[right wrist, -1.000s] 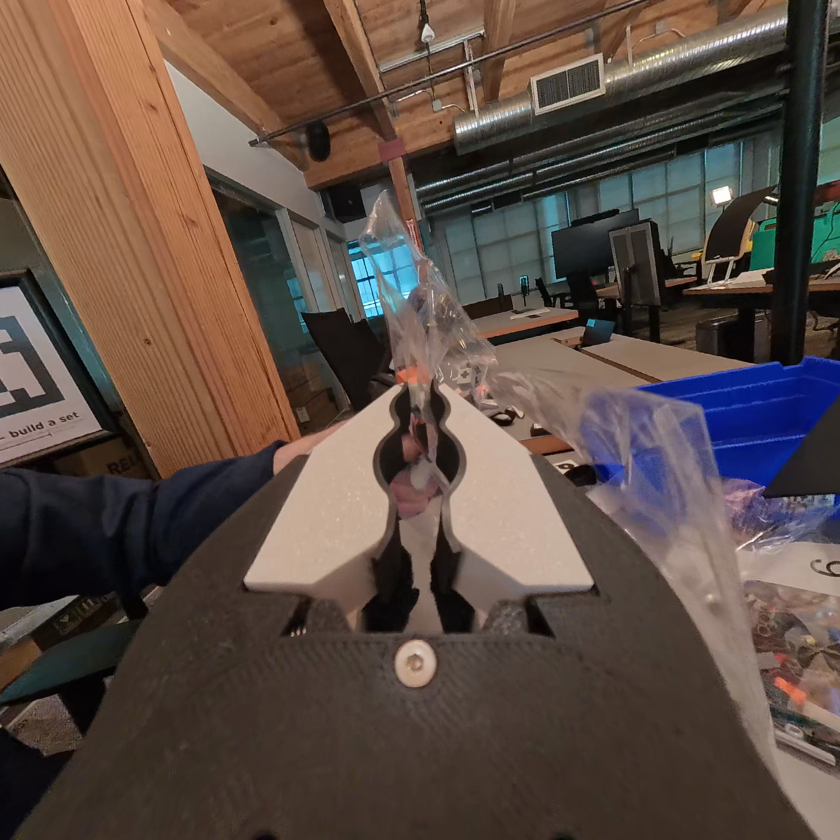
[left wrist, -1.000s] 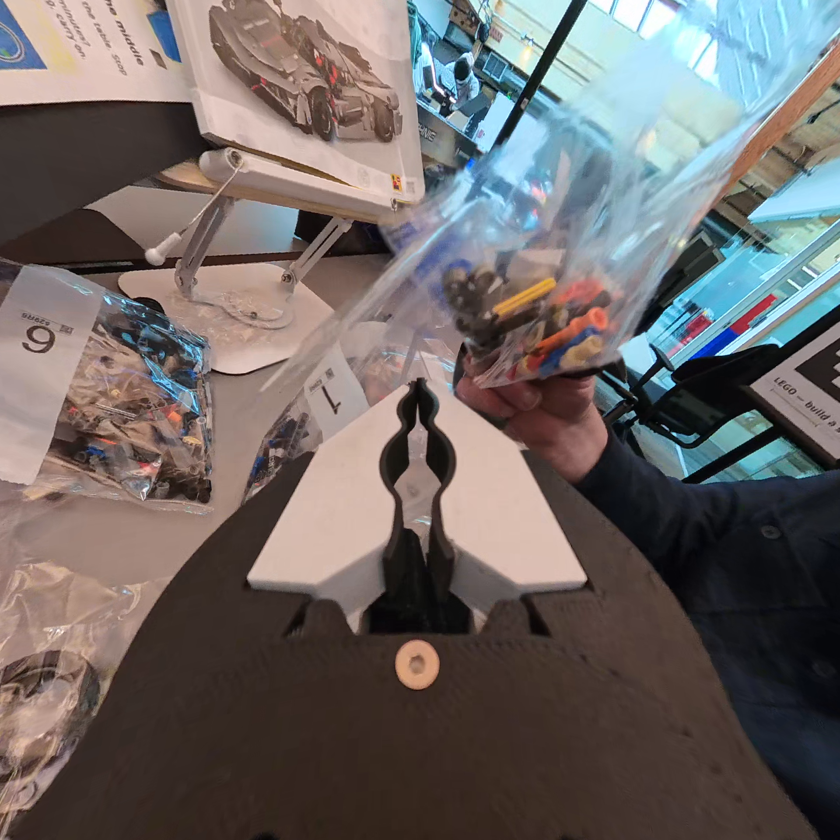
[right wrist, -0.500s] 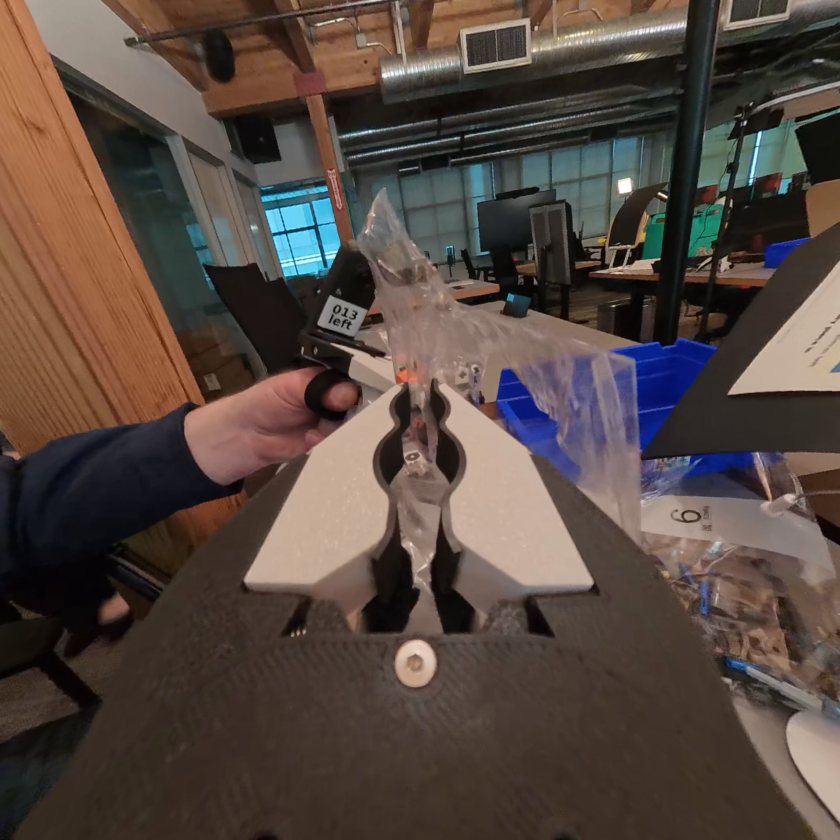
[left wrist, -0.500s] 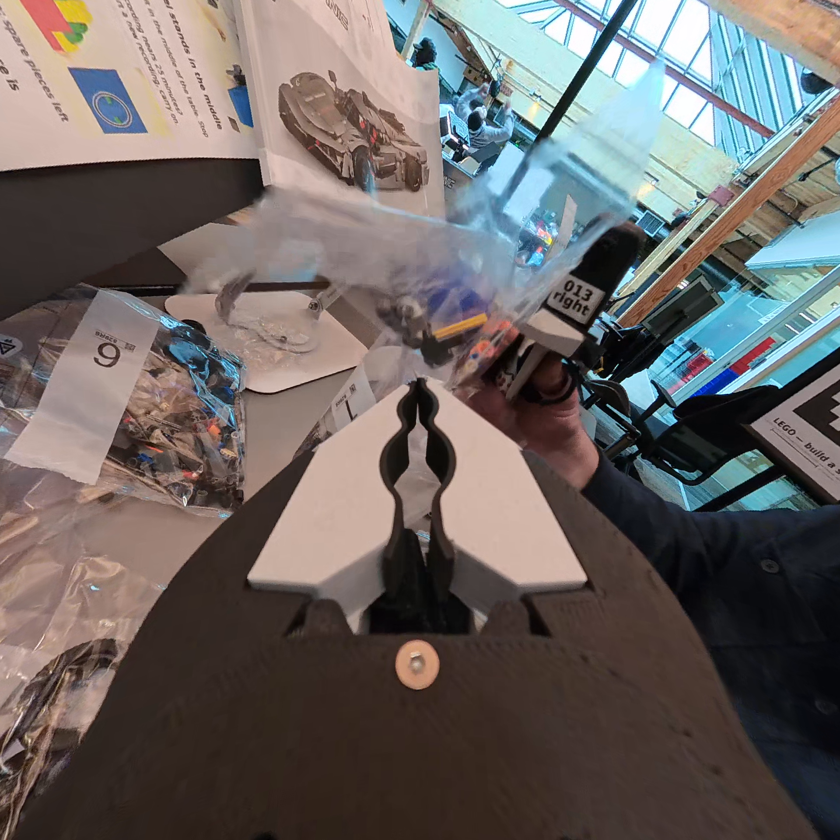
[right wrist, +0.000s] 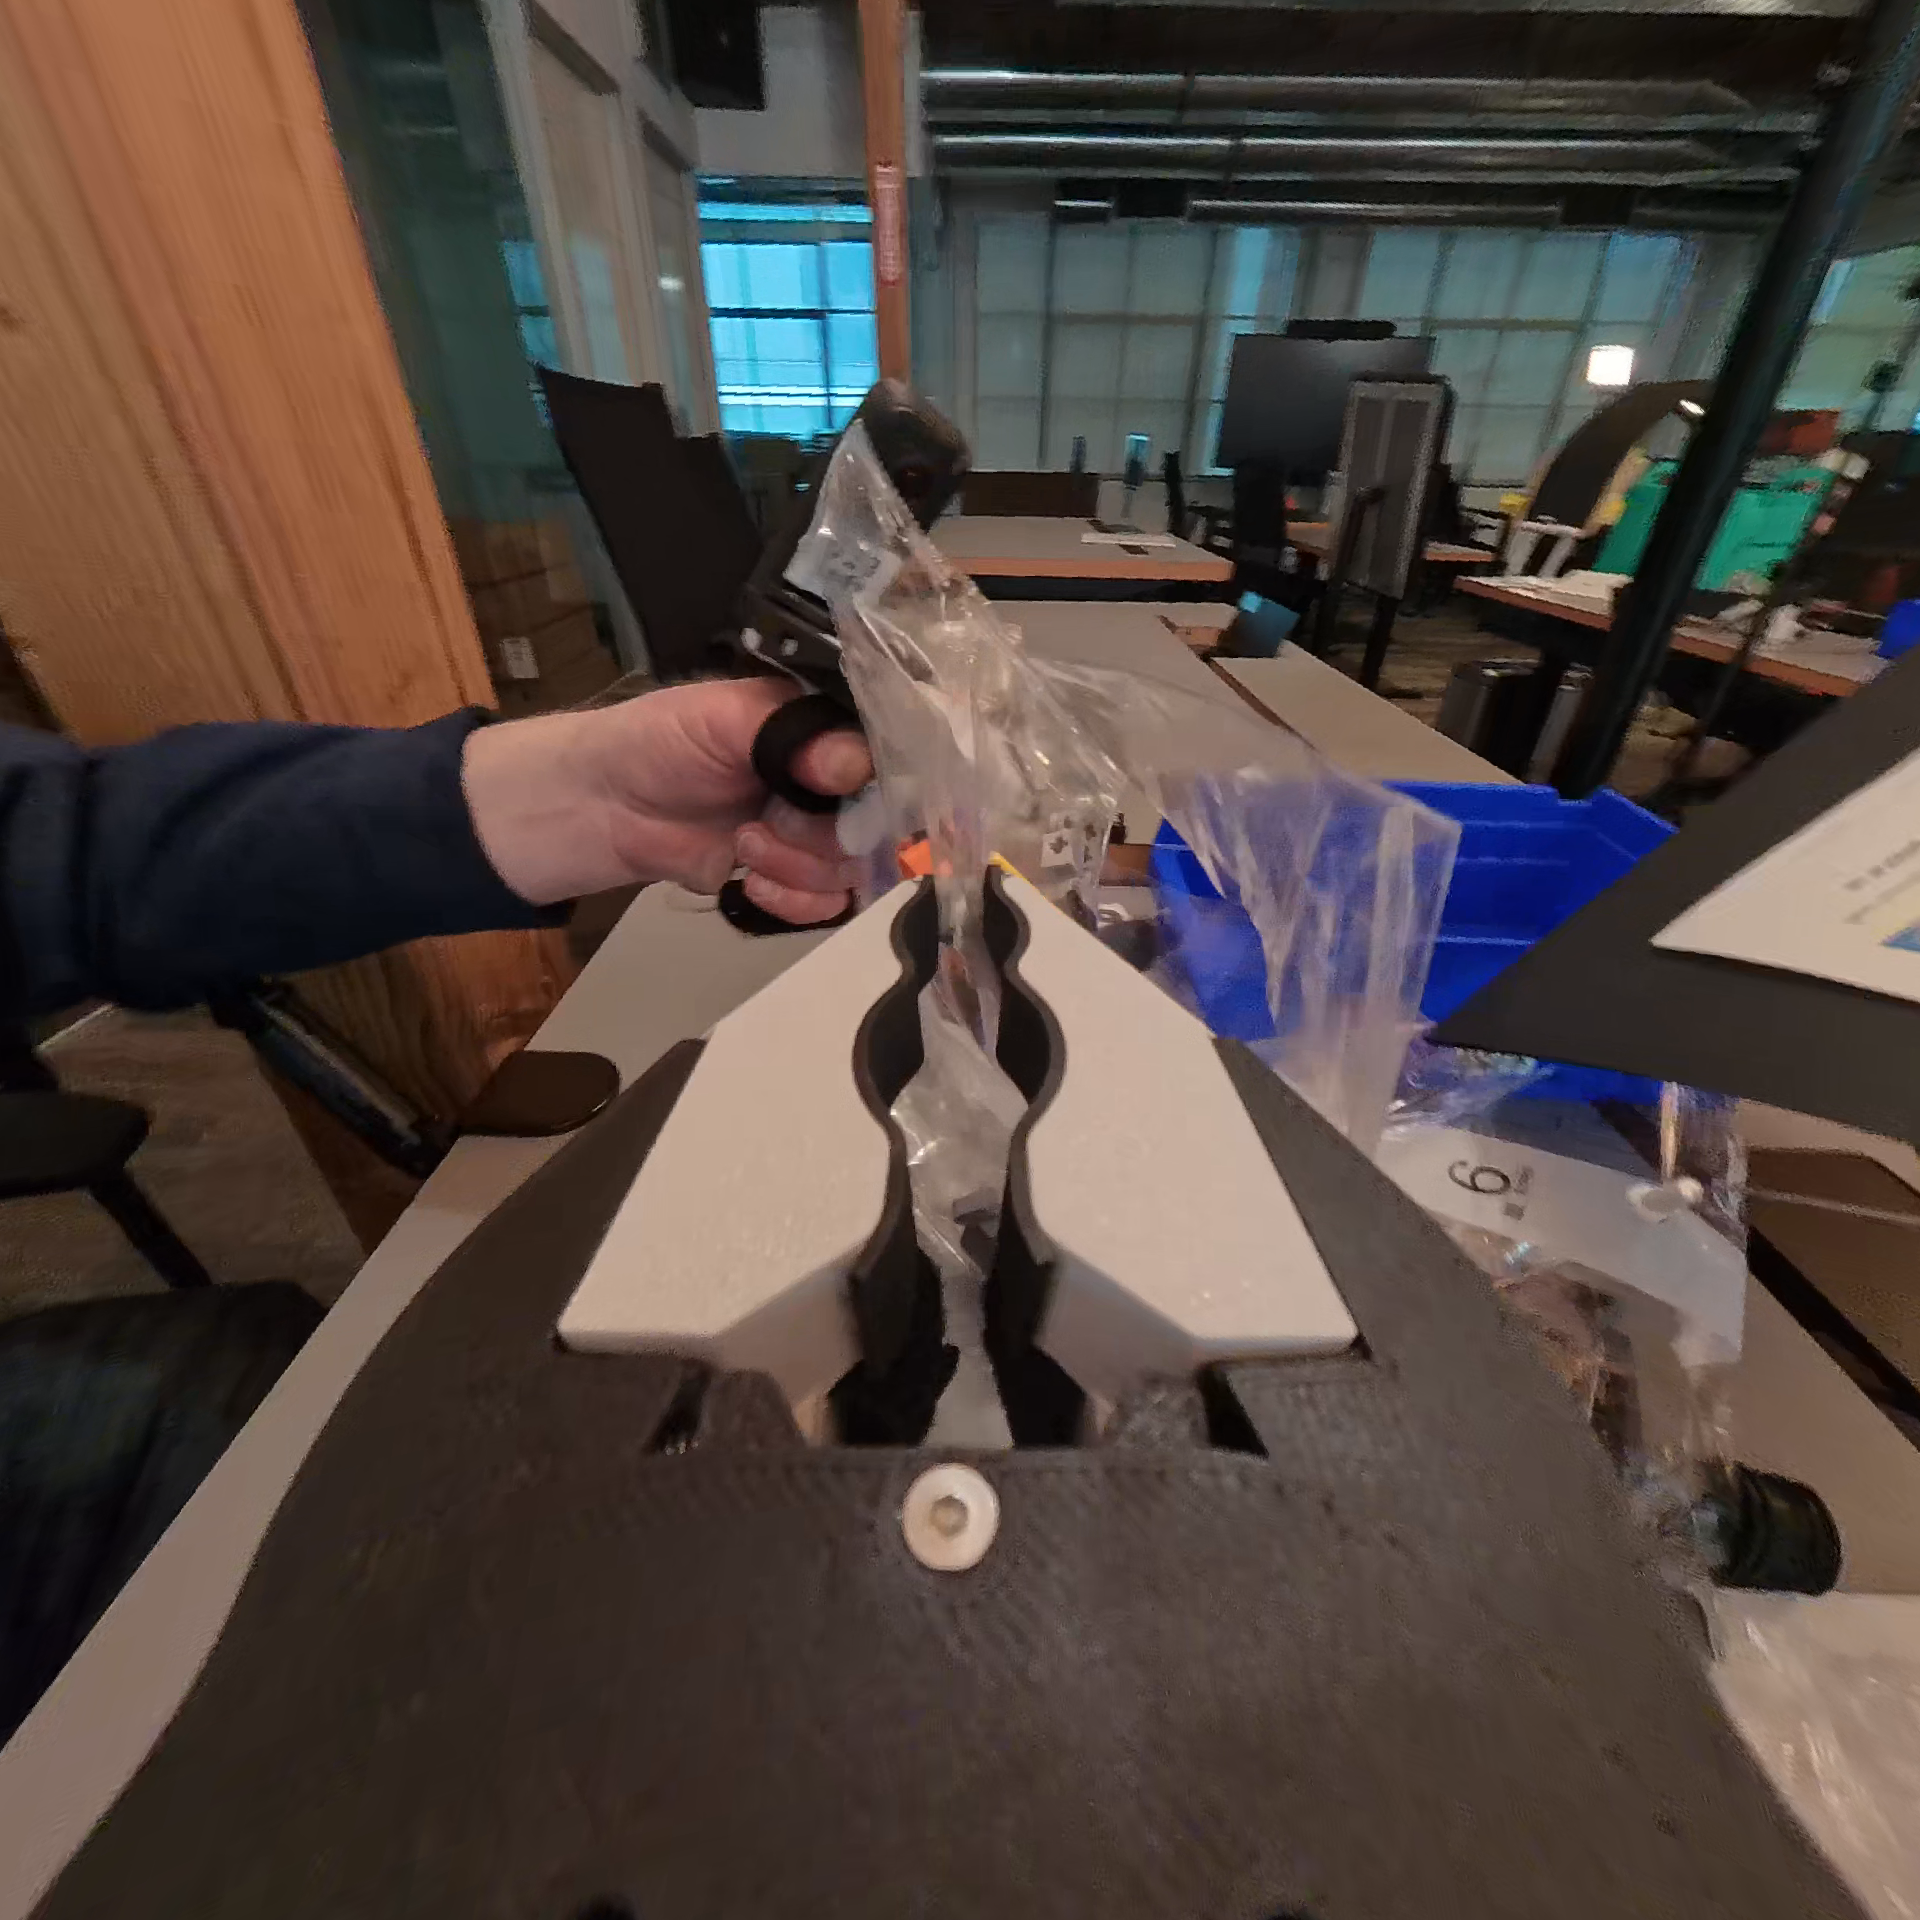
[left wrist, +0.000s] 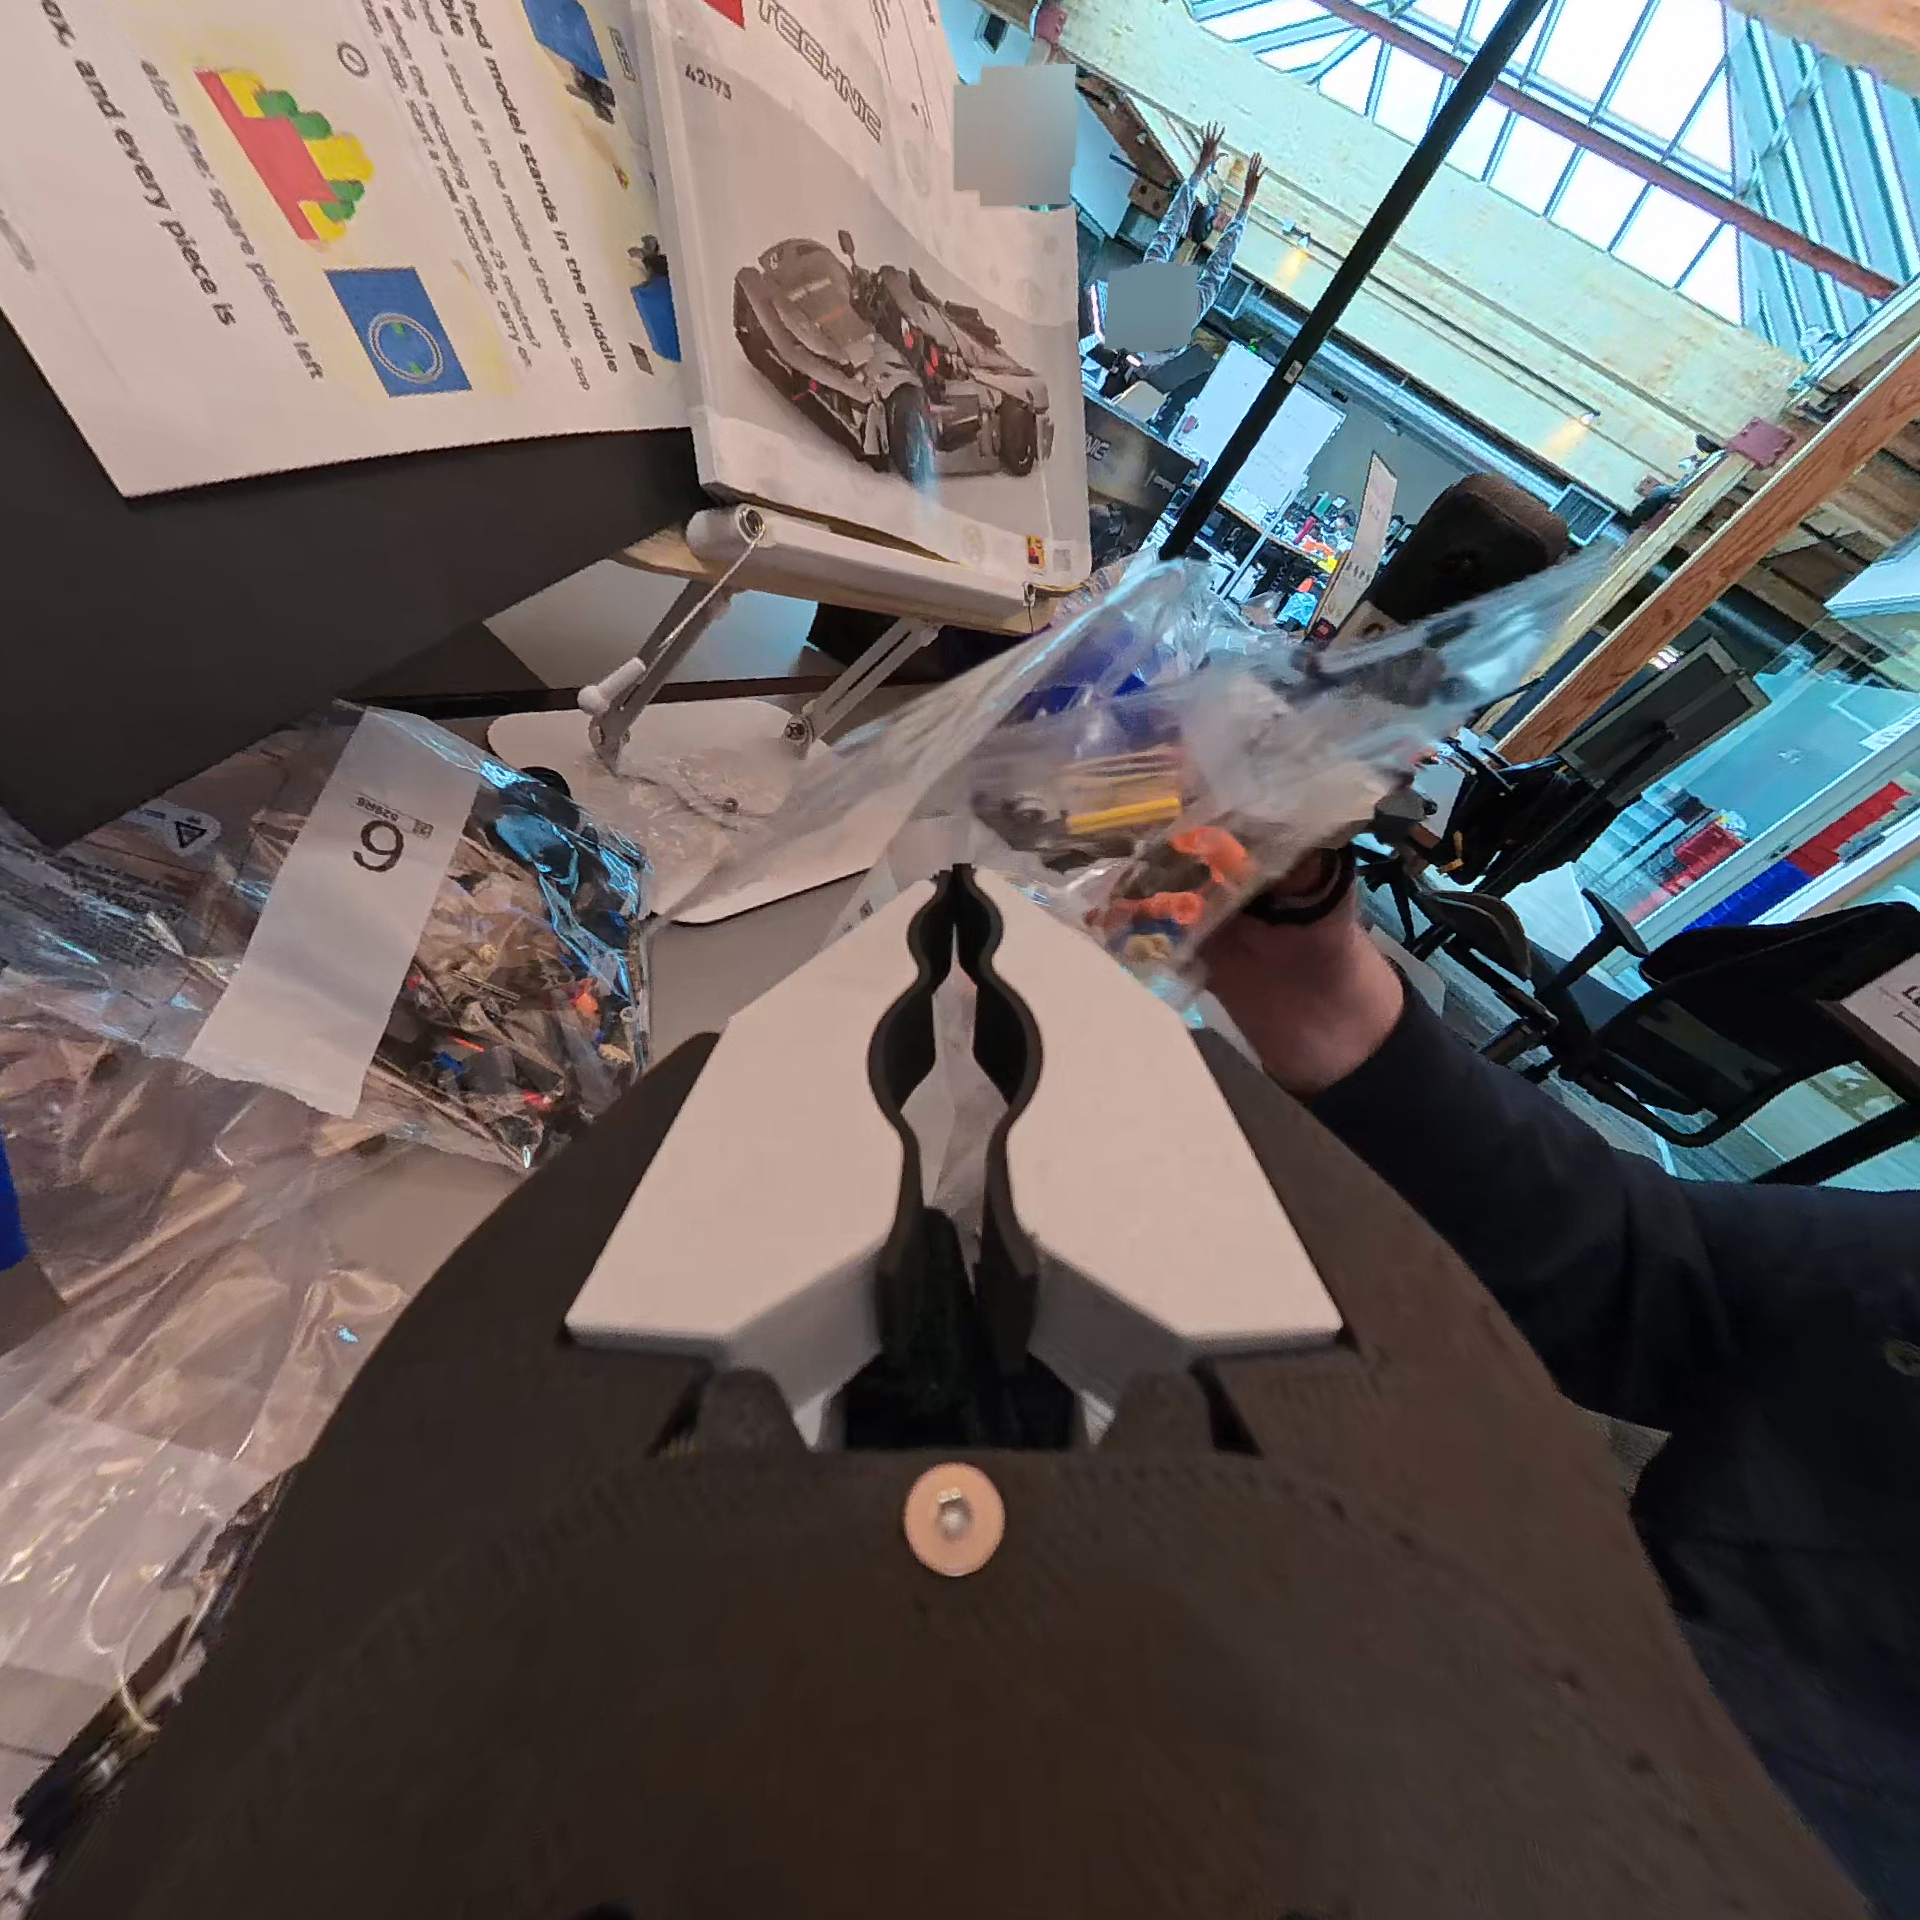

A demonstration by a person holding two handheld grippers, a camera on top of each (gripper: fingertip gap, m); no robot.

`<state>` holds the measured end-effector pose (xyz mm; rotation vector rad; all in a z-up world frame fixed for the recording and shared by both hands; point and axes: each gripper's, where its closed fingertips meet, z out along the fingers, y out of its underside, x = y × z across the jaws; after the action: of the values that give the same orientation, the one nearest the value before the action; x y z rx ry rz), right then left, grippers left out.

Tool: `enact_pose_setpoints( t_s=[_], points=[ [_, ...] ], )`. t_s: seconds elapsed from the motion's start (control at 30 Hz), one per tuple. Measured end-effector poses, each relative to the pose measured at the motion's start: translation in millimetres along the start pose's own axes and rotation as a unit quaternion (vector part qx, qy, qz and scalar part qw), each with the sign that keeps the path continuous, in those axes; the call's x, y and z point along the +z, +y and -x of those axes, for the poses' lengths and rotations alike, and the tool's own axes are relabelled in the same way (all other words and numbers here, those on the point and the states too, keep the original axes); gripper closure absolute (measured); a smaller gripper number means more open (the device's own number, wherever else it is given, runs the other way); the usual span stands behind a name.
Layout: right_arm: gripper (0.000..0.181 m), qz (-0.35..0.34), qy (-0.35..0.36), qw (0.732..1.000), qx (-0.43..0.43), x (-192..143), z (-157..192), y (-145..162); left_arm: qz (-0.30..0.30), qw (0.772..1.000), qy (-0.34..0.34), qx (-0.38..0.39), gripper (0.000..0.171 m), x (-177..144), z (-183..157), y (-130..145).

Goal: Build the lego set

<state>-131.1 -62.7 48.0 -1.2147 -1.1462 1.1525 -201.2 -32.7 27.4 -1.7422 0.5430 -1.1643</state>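
Both hand-held grippers (left wrist: 954, 883) (right wrist: 961, 883) pinched on 1 clear parts bag (left wrist: 1195, 727) — white-labelled bag (left wrist: 343, 925) beside.

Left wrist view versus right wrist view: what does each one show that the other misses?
Only the left shows the instruction booklet on its stand. Only the right shows the blue bin and wooden post. Both share the clear bag of small parts, pinched by both pairs of fingers, and another parts bag on the table.
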Motion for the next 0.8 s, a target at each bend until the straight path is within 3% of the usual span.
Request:
enact_pose_setpoints(
  t_s=[0.57, 0.8],
  points=[
    [0.175, 0.144, -0.119, 0.982, -0.011, -11.5, 5.8, 13.5, -0.014, 0.999, -0.023, 0.022, 0.171, -4.9, 6.0, -12.8],
    [0.176, 0.191, -0.063, 0.98, 0.001, -7.8, -18.0, 27.1, 0.021, 0.999, -0.009, 0.026, 0.171, 0.1, 2.8, -1.4]
  ],
)
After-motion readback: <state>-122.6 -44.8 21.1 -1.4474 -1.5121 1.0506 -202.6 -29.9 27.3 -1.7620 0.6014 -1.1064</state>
